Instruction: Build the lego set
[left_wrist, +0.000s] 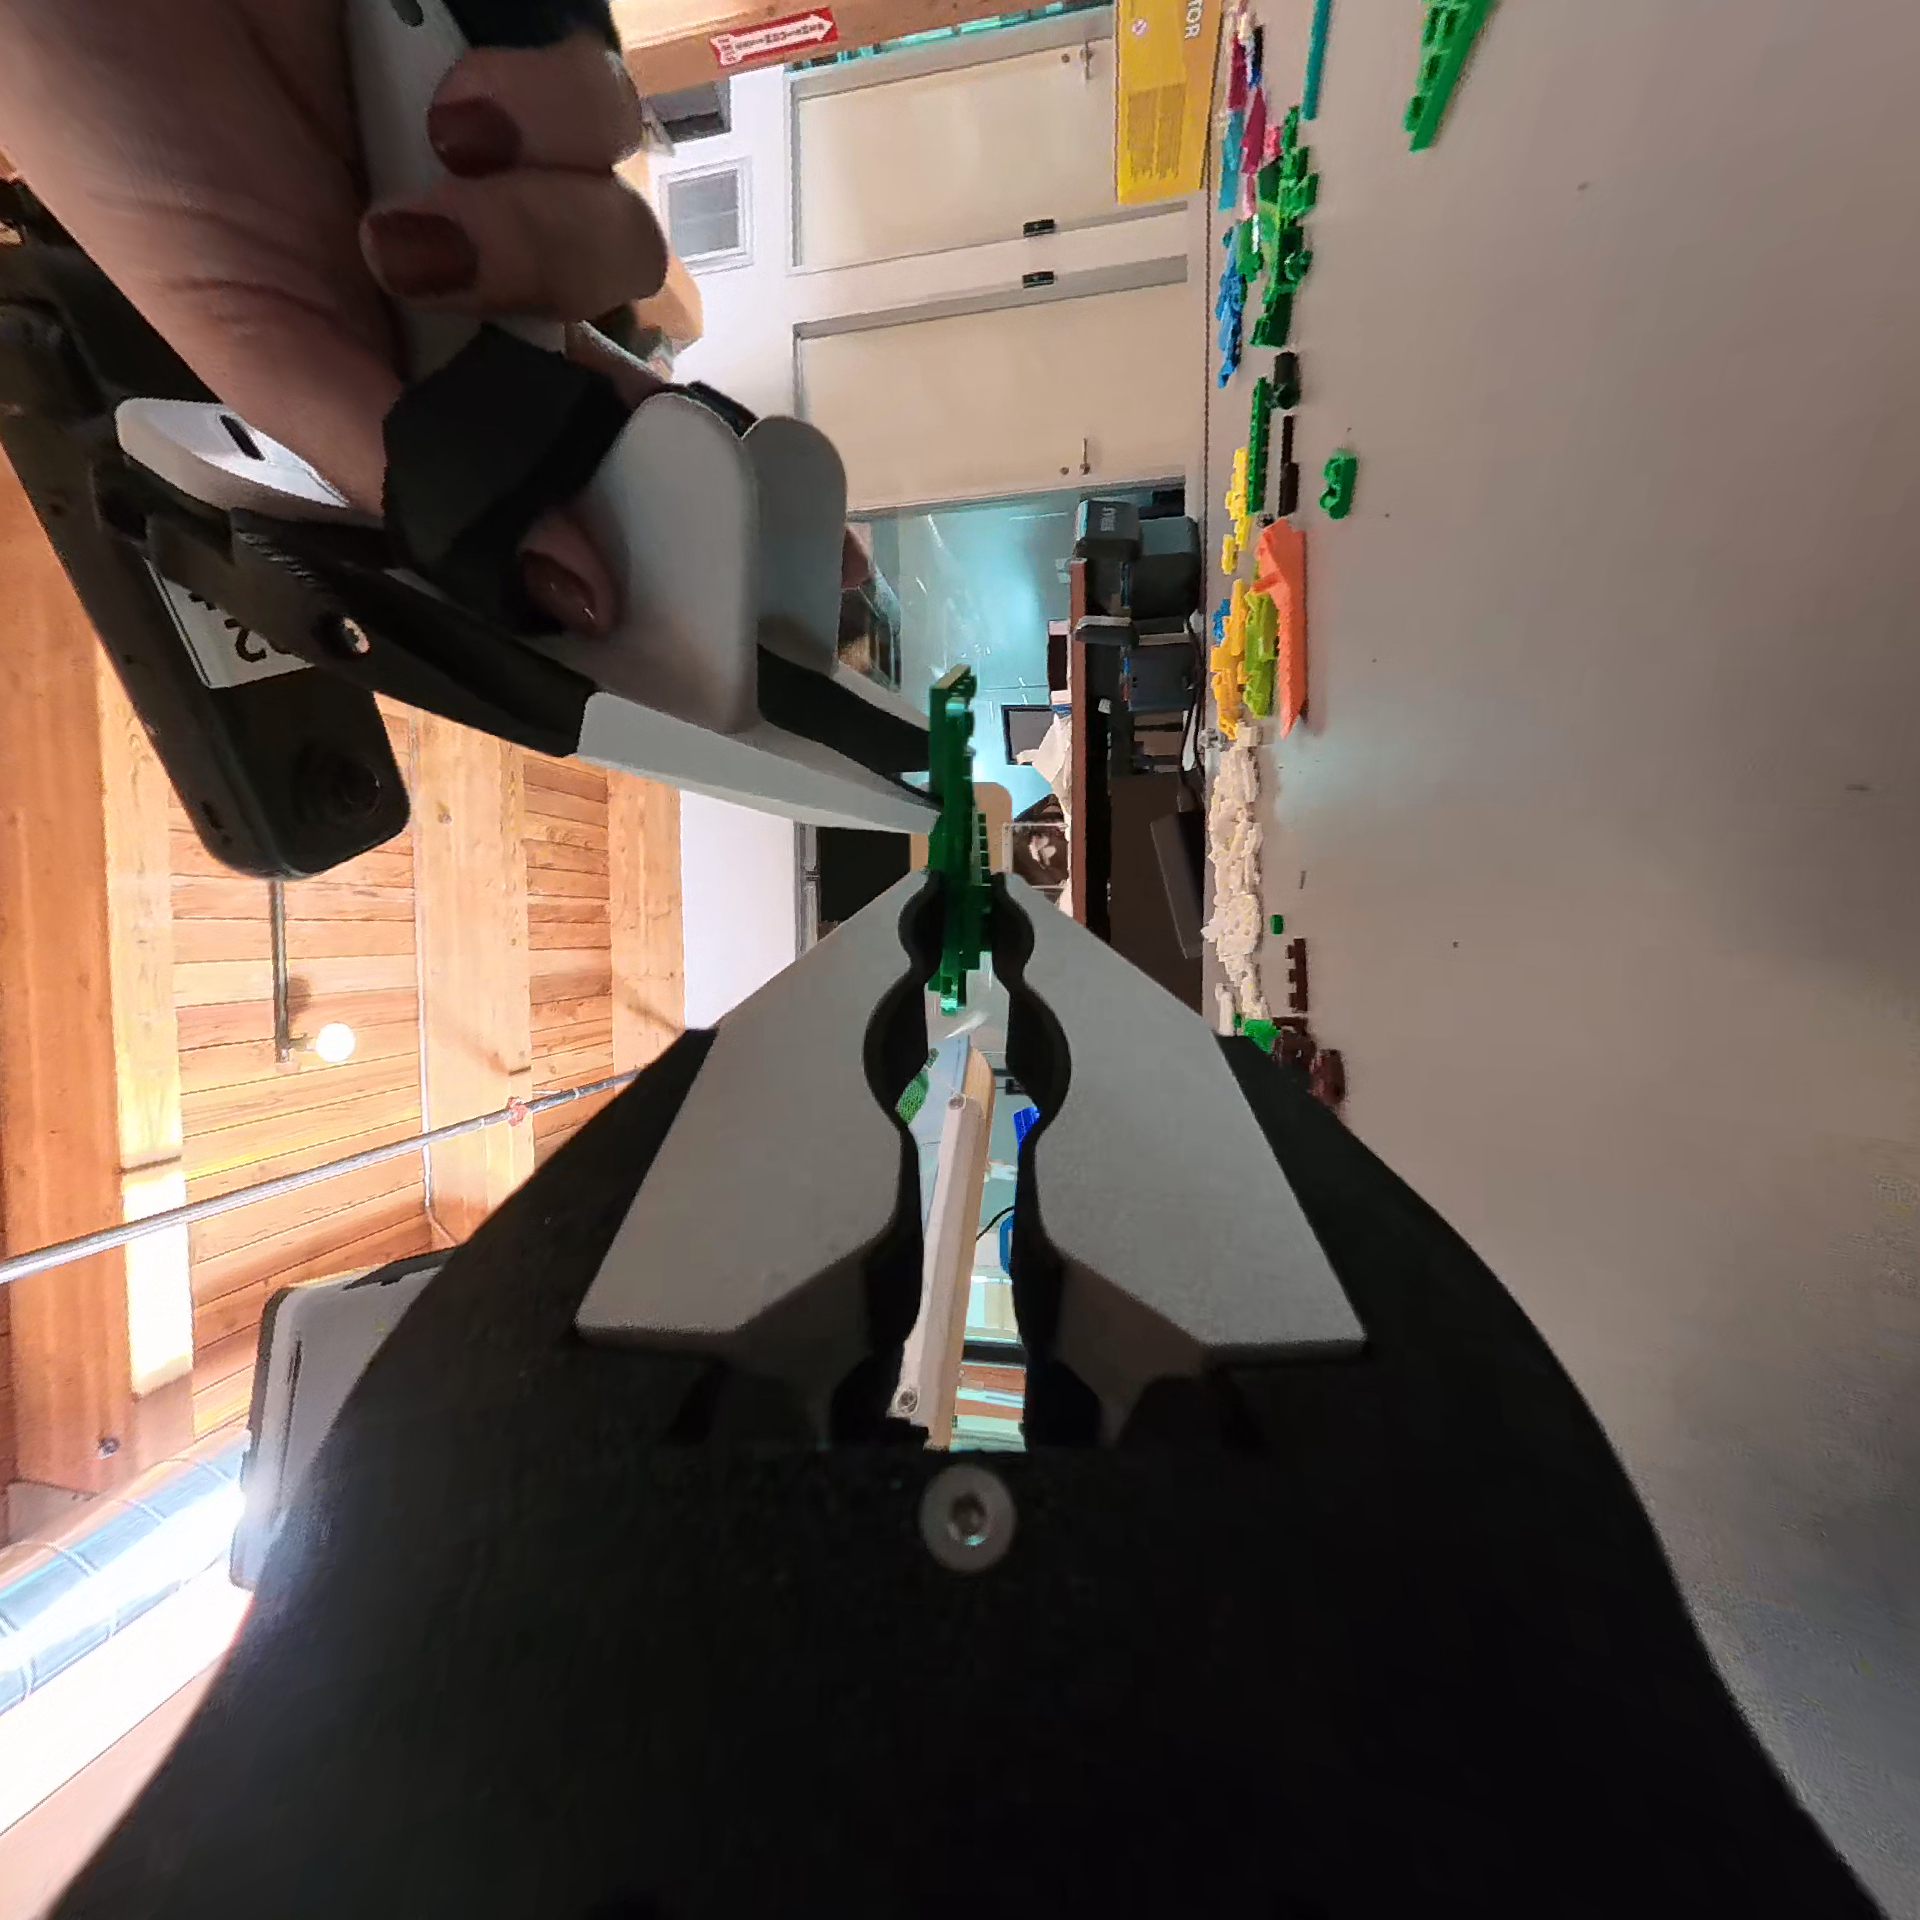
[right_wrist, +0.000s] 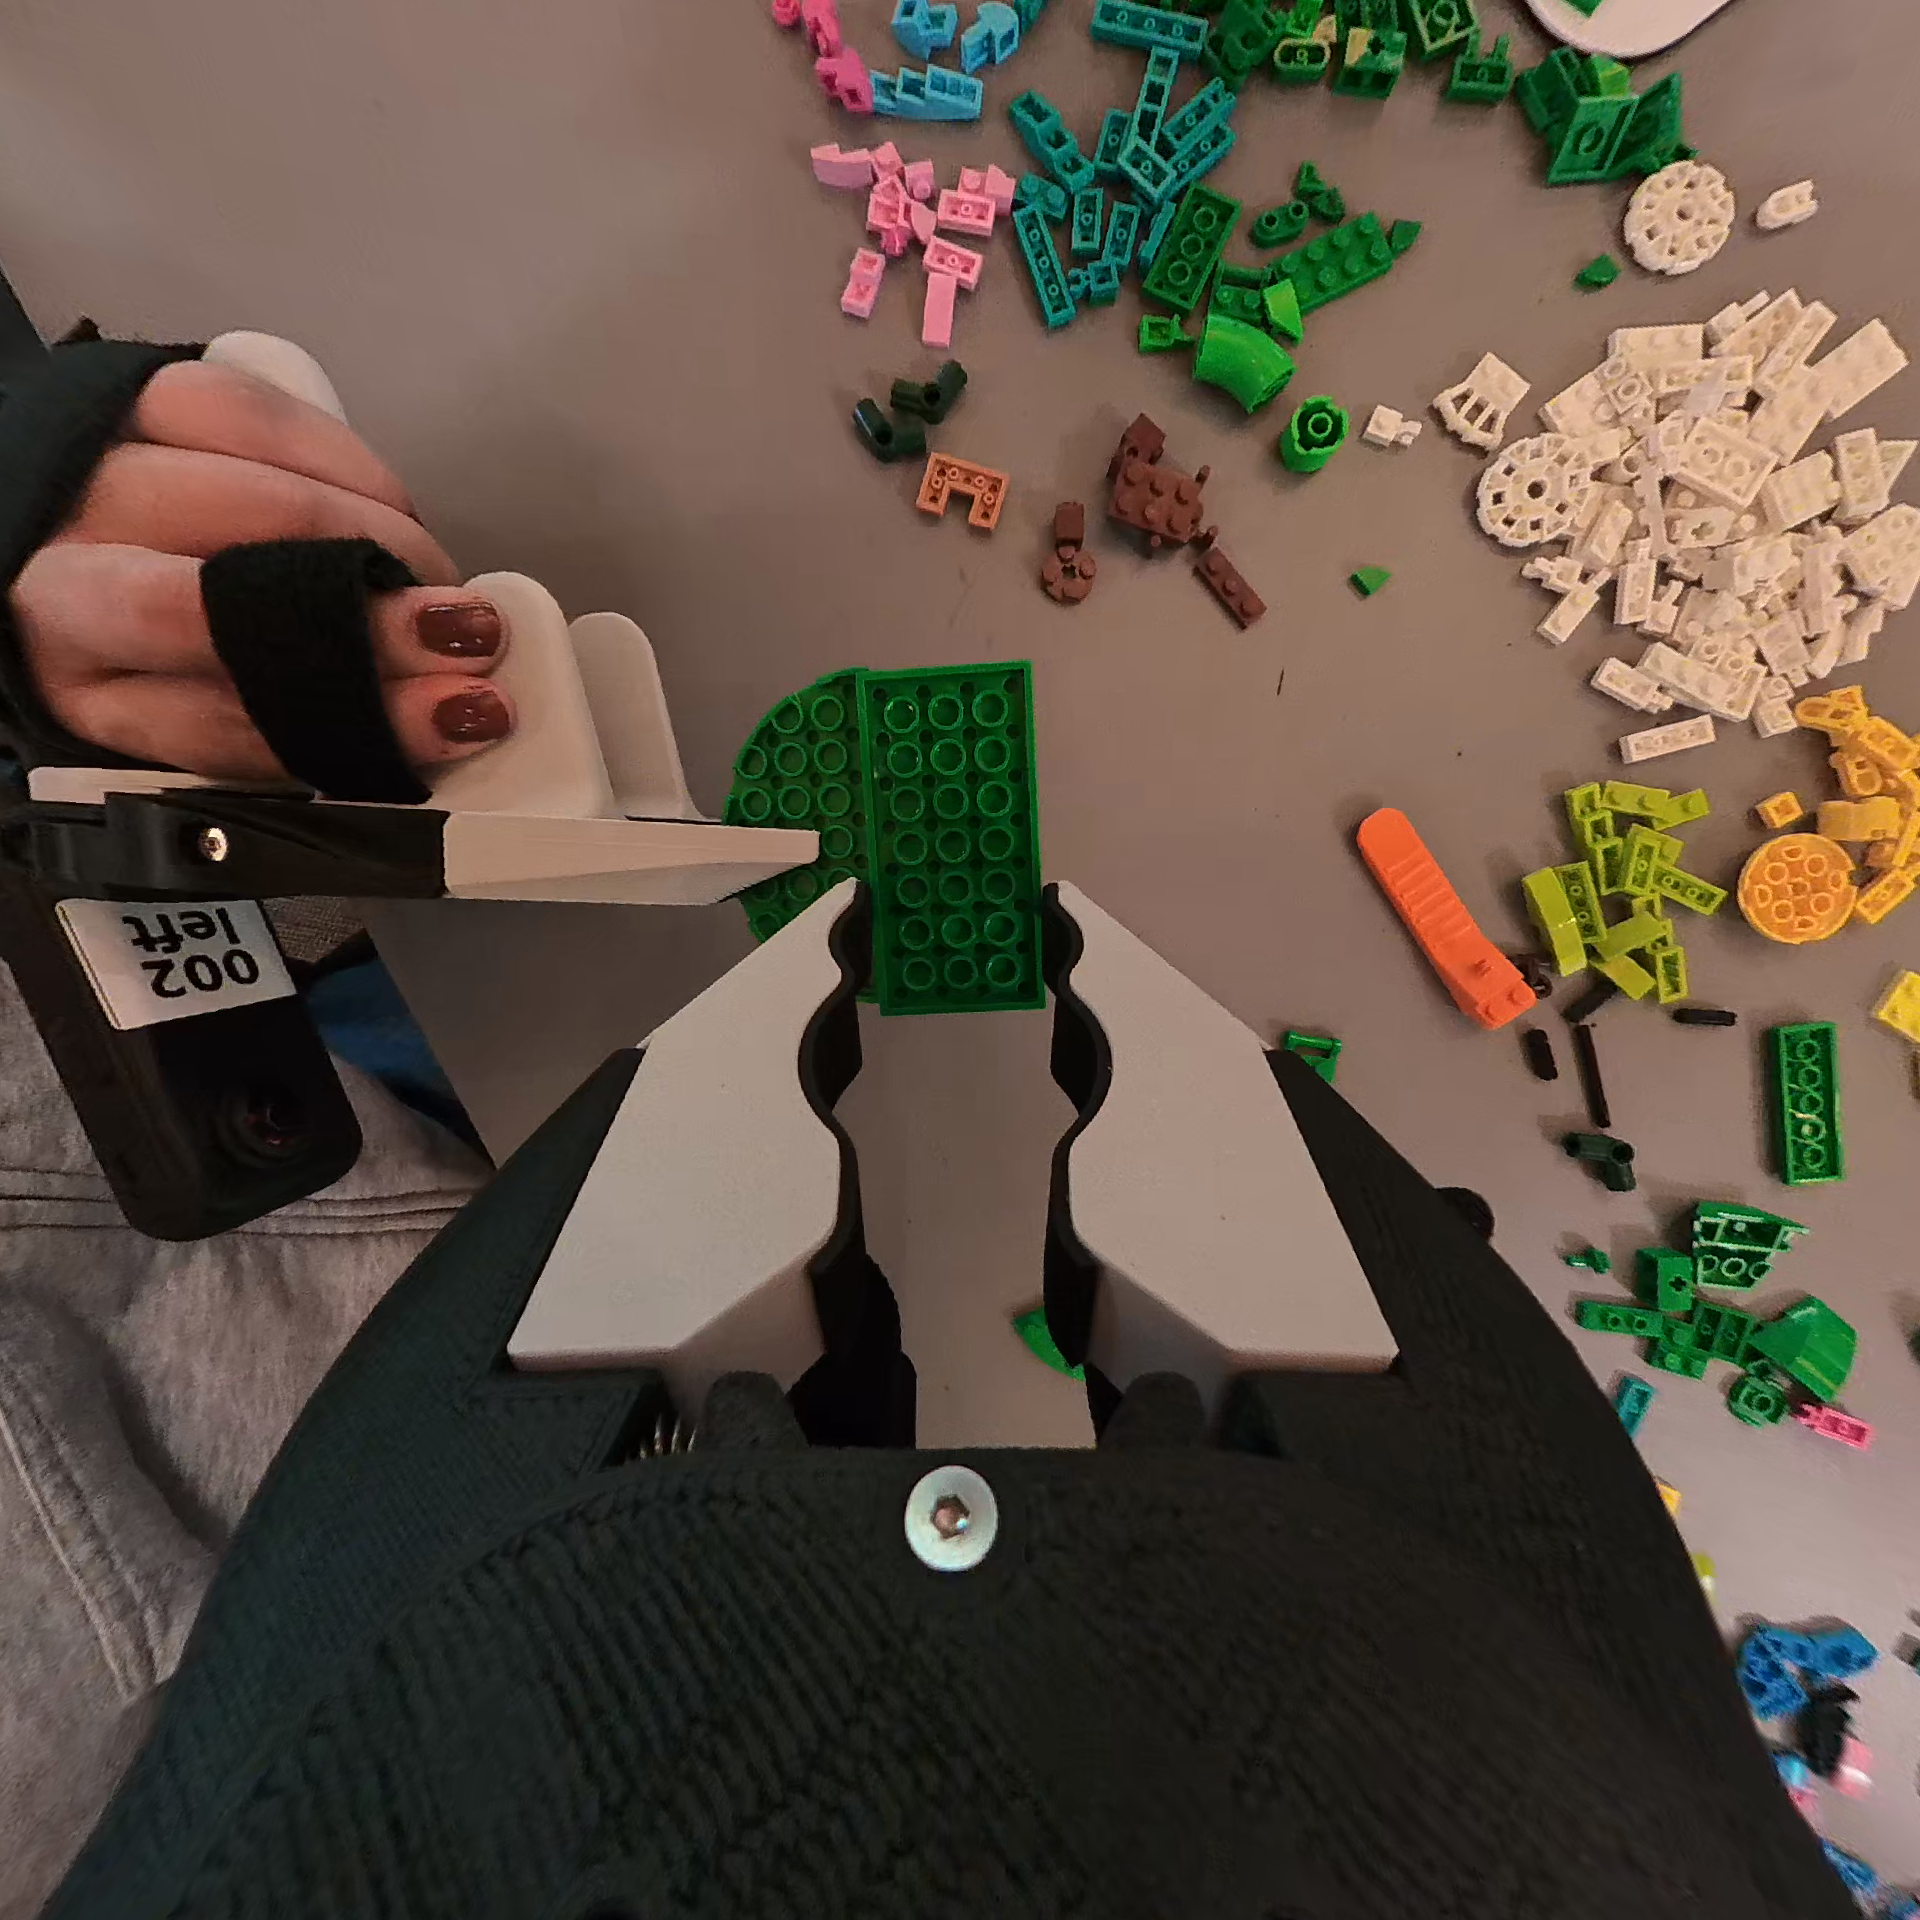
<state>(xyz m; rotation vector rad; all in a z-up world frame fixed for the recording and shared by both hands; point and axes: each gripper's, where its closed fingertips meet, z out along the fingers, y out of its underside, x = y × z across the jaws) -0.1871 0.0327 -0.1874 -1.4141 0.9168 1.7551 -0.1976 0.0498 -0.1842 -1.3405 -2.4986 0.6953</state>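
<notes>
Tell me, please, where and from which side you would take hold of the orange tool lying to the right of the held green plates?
Probably across the ribbed middle of the orange tool, jaws on its two long edges, coming straight down. It lies flat on the grey table, so only the narrow width suits a pinch. Its upper end is free; lime bricks and black pins crowd the lower end.

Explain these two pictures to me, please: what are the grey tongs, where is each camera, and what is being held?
There is no robot: a person's hands work two hand-held tongs, each carrying its own camera looking along its fingers. One picture comes from the left tongs, turned sideways; the other from the right tongs, looking down on a grey table. The right tongs grip a green rectangular plate by its long edges. It is joined to a green rounded plate, which the left tongs pinch edge-on. Loose building bricks lie sorted by colour: white, pink, teal, plus an orange brick separator.
</notes>
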